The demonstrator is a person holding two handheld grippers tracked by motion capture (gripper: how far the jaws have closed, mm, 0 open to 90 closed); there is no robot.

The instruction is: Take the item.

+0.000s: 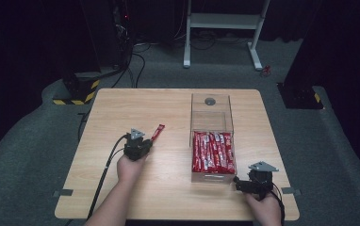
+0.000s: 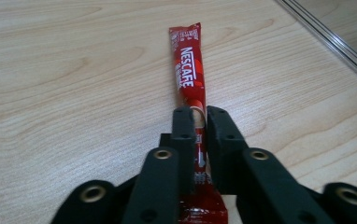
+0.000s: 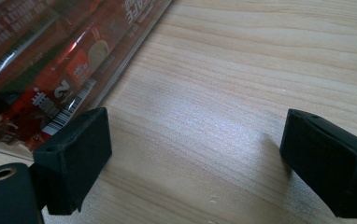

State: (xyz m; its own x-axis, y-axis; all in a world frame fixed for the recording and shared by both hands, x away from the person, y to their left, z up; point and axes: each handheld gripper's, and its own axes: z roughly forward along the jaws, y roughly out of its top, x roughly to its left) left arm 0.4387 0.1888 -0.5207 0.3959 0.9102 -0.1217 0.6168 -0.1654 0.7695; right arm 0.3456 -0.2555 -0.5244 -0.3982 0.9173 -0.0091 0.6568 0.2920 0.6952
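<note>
I've got my left hand-held gripper clamped on a red Nescafe stick, which runs straight ahead over the counter. My right hand-held gripper sits wide open, with the clear box of sticks just beside its left jaw.

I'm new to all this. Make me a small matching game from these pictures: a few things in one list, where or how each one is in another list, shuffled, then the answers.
Things:
1. left gripper
2. right gripper
3. clear box
4. single Nescafe stick

States:
A. part filled with red sticks, at its near end
B. jaws wide apart over bare wood
C. pinched at one end, pointing away
D. jaws closed on a sachet

Pairs: 1-D, 2-B, 3-A, 4-C
</note>
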